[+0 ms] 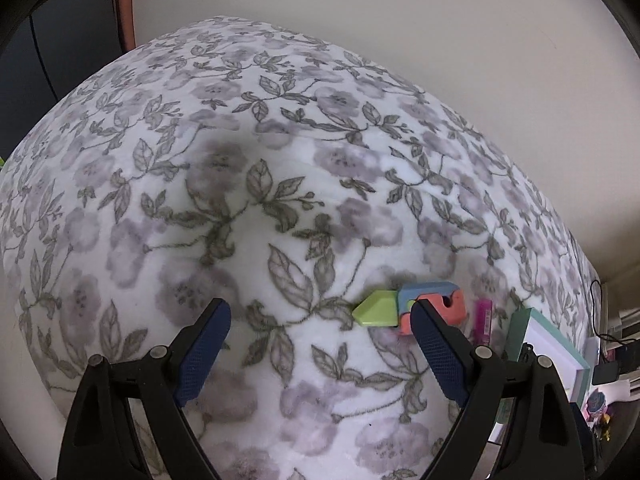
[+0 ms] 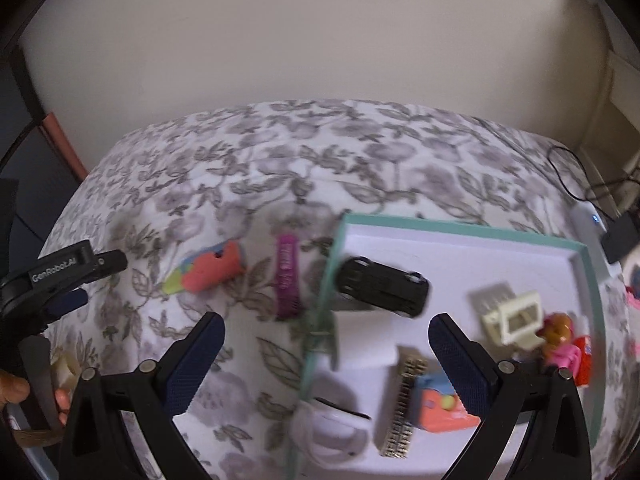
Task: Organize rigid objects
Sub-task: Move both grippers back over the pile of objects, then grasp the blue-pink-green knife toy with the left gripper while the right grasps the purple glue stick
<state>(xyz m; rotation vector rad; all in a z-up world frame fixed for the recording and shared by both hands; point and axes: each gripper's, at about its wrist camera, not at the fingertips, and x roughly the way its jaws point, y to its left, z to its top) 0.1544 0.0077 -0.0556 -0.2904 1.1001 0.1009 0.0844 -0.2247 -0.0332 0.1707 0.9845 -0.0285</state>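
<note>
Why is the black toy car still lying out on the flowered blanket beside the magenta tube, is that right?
Not quite. The black toy car is already inside the teal-rimmed tray, on its white floor near the left wall. The magenta tube does lie on the flowered blanket, just outside that wall. The right wrist view shows this.

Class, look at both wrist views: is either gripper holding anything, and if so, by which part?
Nothing is held. The left gripper and the right gripper both stand open over the floral cloth, with no object between their pads.
</note>
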